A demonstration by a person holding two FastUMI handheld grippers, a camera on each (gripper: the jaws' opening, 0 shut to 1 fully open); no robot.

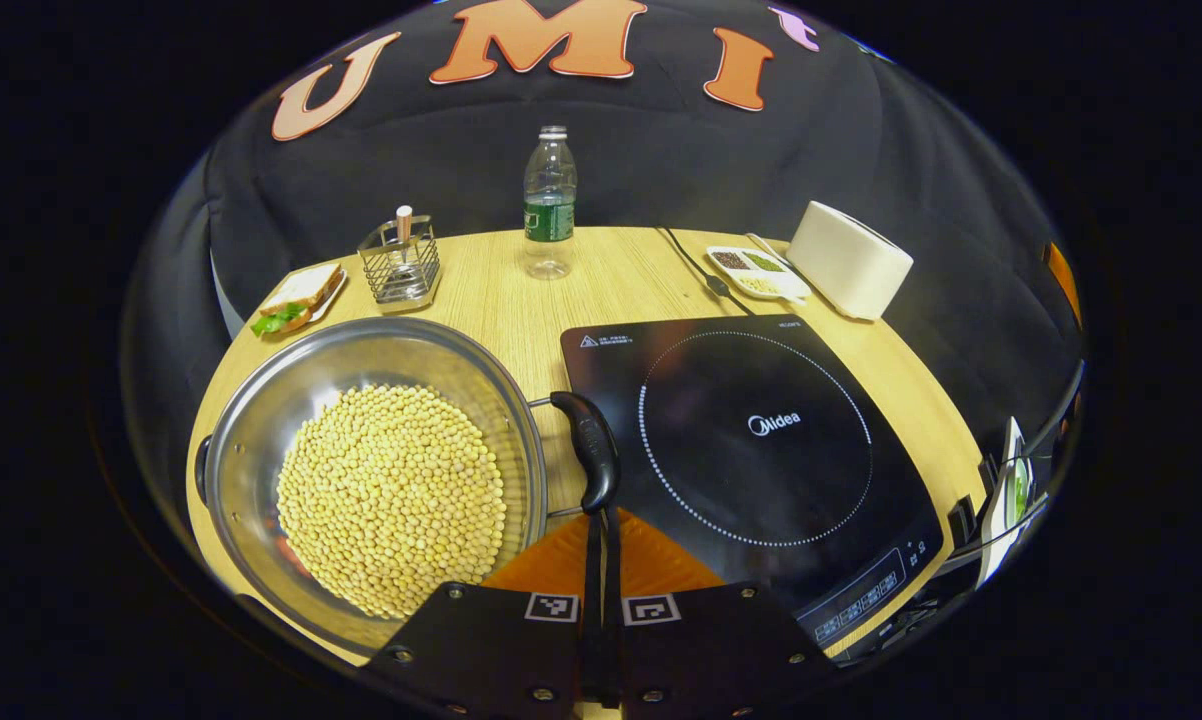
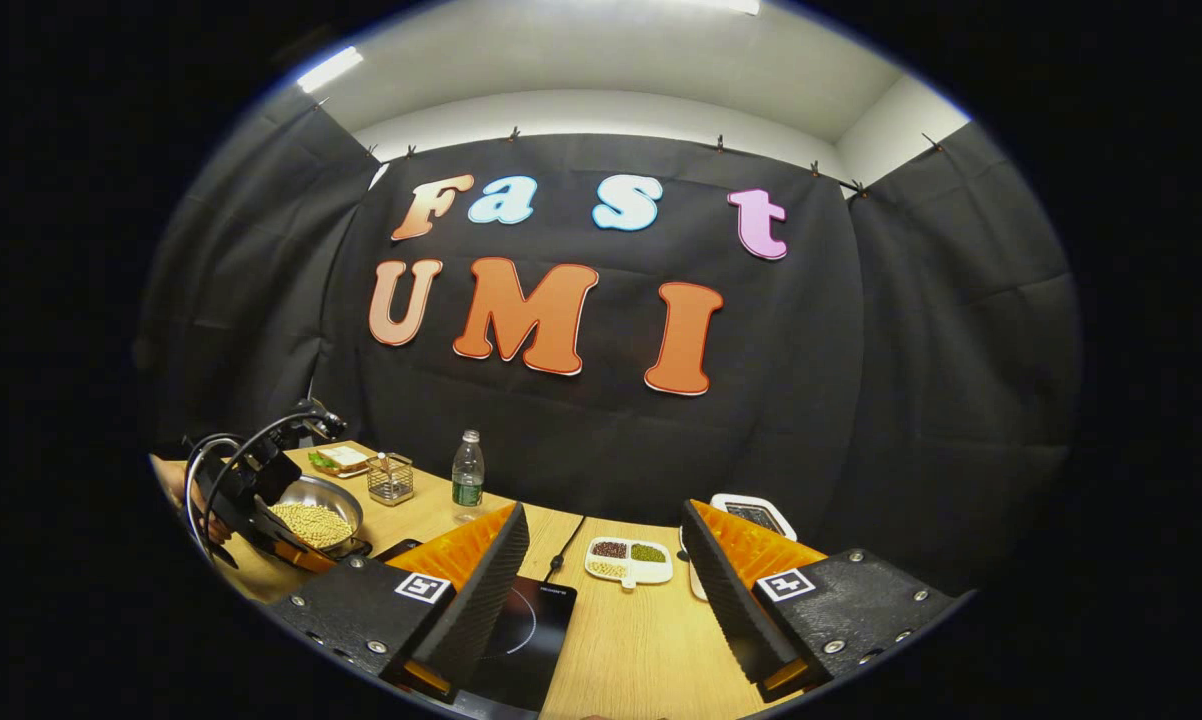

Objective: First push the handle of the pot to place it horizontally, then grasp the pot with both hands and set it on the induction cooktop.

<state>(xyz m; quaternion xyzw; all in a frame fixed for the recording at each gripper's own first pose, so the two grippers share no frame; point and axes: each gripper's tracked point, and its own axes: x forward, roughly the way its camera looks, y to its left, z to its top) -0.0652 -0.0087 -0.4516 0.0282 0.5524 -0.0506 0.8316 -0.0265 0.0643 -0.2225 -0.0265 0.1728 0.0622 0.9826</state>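
Nudging the pot handle (image 1: 589, 450) with my clenched left gripper (image 1: 601, 560), I'm risking slipping off and spilling soybeans (image 1: 391, 495).

My left gripper (image 1: 601, 560): fingers pressed together, tips just below the handle (image 1: 591, 450).
Pot (image 1: 371, 480): full of yellow beans (handle reaches the cooktop's edge).
Induction cooktop (image 1: 761, 440): right of pot.
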